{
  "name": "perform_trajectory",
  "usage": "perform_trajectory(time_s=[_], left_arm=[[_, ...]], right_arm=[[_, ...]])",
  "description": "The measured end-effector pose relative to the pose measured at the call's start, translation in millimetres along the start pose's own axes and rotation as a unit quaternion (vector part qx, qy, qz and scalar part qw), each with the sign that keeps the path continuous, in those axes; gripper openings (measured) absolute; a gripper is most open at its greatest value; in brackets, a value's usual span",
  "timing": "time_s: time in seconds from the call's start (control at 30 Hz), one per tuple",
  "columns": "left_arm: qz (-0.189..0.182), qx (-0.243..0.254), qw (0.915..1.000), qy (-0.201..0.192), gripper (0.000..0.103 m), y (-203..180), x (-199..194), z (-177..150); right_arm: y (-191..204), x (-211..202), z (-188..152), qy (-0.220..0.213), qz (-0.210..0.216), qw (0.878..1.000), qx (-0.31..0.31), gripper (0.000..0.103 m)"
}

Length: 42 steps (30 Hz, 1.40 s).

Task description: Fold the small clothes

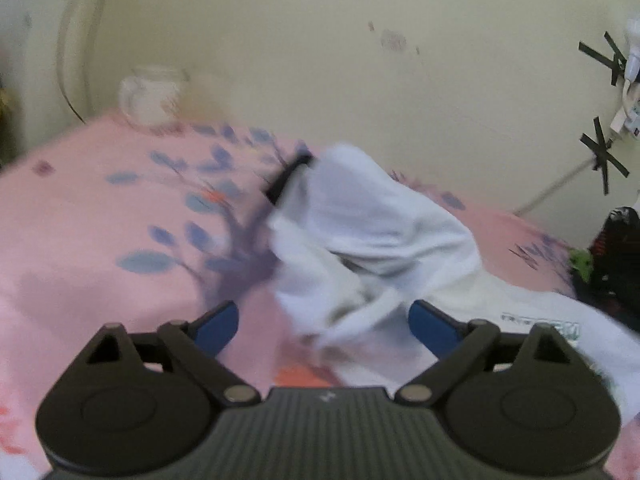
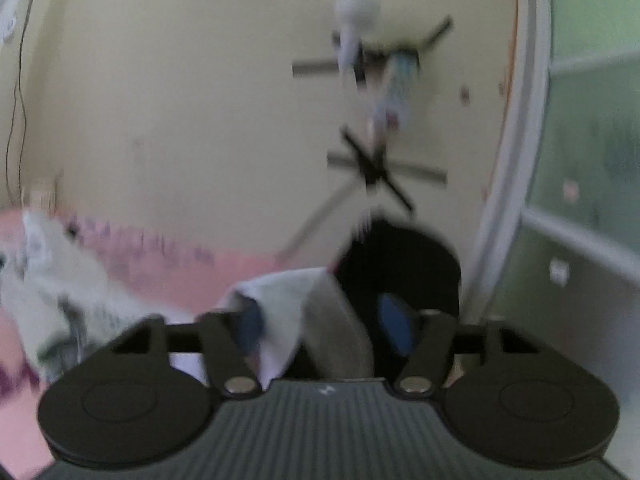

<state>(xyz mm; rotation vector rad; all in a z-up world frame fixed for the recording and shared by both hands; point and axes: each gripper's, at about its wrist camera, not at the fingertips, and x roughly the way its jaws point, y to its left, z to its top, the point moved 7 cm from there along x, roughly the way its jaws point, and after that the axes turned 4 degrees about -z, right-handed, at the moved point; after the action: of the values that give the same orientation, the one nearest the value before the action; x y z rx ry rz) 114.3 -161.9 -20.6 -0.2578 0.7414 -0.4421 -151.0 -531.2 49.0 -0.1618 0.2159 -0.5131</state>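
Both claws stand with jaws apart. Left gripper [image 1: 324, 322] hovers low over the pink sheet [image 1: 80, 240], its blue pads [image 1: 219, 326] spread wide, and the lower tip of the white garment [image 1: 372, 220] hangs or lies between them, not pinched. Right gripper [image 2: 322, 324] is also spread; a white corner of cloth [image 2: 280, 312] drapes over its left pad and a grey fold sits between the pads, but neither is clamped.

The garment rises in a hump near the middle of the bed, towards the far edge by the wall [image 1: 320, 40], with a black strip [image 1: 288, 178] at its top. Whether that strip belongs to the garment is unclear through the blur. A second white cloth [image 1: 540, 320] lies flat near the right edge.

To do this step well, I judge, each claw should close on a single layer at an edge or corner, not on a bunched fold. The left should settle lower so the tip goes fully between the pads before closing. Then both should lift together and draw the cloth taut before laying it over. A grip on bunched layers would likely drag the piece crooked.

A small printed label [image 1: 540, 322] shows on the flat cloth, with dark and green marks, too smeared to read. A faint mark [image 1: 327, 397] on the left claw's body cannot be read either.
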Motion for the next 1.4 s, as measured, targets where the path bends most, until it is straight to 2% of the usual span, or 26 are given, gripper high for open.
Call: perform_trajectory(time_s=[0.03, 0.1, 0.17, 0.23, 0.3, 0.37, 0.43, 0.5, 0.57, 0.6, 0.67, 0.7, 0.73, 0.83, 0.9, 0.97, 1.03, 1.1, 1.17, 1.27, 1.3, 1.33, 1.37, 1.4], left_arm=[[0.001, -0.008, 0.9998, 0.016, 0.063, 1, 9, -1], [0.003, -0.019, 0.9987, 0.047, 0.025, 0, 24, -6], [0.000, -0.031, 0.9988, 0.038, 0.017, -2, 20, -6], [0.004, -0.012, 0.9998, 0.018, 0.016, -6, 1, -6], [-0.009, 0.008, 0.9999, -0.004, 0.015, -12, -40, -11], [-0.026, 0.015, 0.9994, -0.019, 0.014, -10, -88, -23], [-0.037, 0.019, 0.9987, -0.030, 0.014, -1, -134, -37], [-0.039, 0.024, 0.9985, -0.030, 0.014, 3, -180, -59], [-0.028, 0.027, 0.9989, -0.025, 0.014, 7, -204, -67], [-0.030, 0.029, 0.9989, -0.020, 0.017, 11, -213, -73], [-0.027, 0.031, 0.9988, -0.027, 0.032, 20, -226, -75], [-0.007, 0.026, 0.9989, -0.040, 0.054, 26, -222, -69], [0.008, 0.017, 0.9982, -0.057, 0.059, 34, -223, -60], [0.007, 0.011, 0.9964, -0.083, 0.059, 44, -212, -27], [0.017, 0.039, 0.9955, -0.085, 0.060, 43, -191, -4], [0.024, 0.064, 0.9951, -0.071, 0.066, 41, -160, 15], [0.016, 0.087, 0.9949, -0.049, 0.080, 38, -124, 29], [0.016, 0.103, 0.9943, -0.021, 0.080, 32, -89, 34], [0.005, 0.121, 0.9926, 0.007, 0.080, 18, -65, 30], [0.001, 0.150, 0.9880, 0.039, 0.082, 7, -43, 19], [0.002, 0.152, 0.9872, 0.047, 0.078, 6, -38, 14], [0.003, 0.154, 0.9866, 0.056, 0.059, 5, -33, 11], [0.004, 0.158, 0.9853, 0.064, 0.045, 4, -31, 7], [0.009, 0.165, 0.9837, 0.071, 0.014, 4, -28, 5]], right_arm=[[-1, -1, -10, 0.011, -0.005, 1.000, -0.011, 0.058], [1, -3, -16, 0.009, -0.011, 1.000, -0.024, 0.058], [1, -4, -13, -0.001, 0.006, 1.000, -0.017, 0.058], [6, -5, 0, -0.020, 0.043, 0.999, -0.004, 0.058], [14, -7, 15, -0.042, 0.109, 0.993, 0.016, 0.058], [25, -12, 21, -0.055, 0.193, 0.979, 0.029, 0.058], [37, -13, 25, -0.062, 0.252, 0.966, 0.016, 0.060], [49, -8, 21, -0.047, 0.276, 0.960, -0.012, 0.062], [62, 2, 15, -0.020, 0.290, 0.956, -0.034, 0.061], [66, 8, 12, -0.009, 0.296, 0.954, -0.039, 0.062], [72, 15, 11, 0.006, 0.310, 0.950, -0.037, 0.062], [73, 17, 10, 0.009, 0.316, 0.948, -0.033, 0.062], [72, 19, 10, 0.010, 0.318, 0.947, -0.031, 0.062], [62, 16, 15, -0.004, 0.309, 0.951, -0.009, 0.062], [53, 19, 16, -0.006, 0.295, 0.956, 0.008, 0.063], [47, 30, 16, 0.003, 0.277, 0.961, 0.027, 0.064], [48, 50, 10, 0.028, 0.256, 0.965, 0.052, 0.066], [54, 81, 2, 0.069, 0.228, 0.969, 0.070, 0.066], [65, 112, -6, 0.108, 0.228, 0.964, 0.087, 0.066], [90, 145, -13, 0.151, 0.263, 0.948, 0.098, 0.066], [100, 154, -14, 0.162, 0.266, 0.946, 0.087, 0.066], [110, 160, -15, 0.168, 0.271, 0.945, 0.074, 0.066], [120, 164, -17, 0.172, 0.278, 0.943, 0.058, 0.066], [129, 169, -18, 0.178, 0.284, 0.941, 0.045, 0.066]])
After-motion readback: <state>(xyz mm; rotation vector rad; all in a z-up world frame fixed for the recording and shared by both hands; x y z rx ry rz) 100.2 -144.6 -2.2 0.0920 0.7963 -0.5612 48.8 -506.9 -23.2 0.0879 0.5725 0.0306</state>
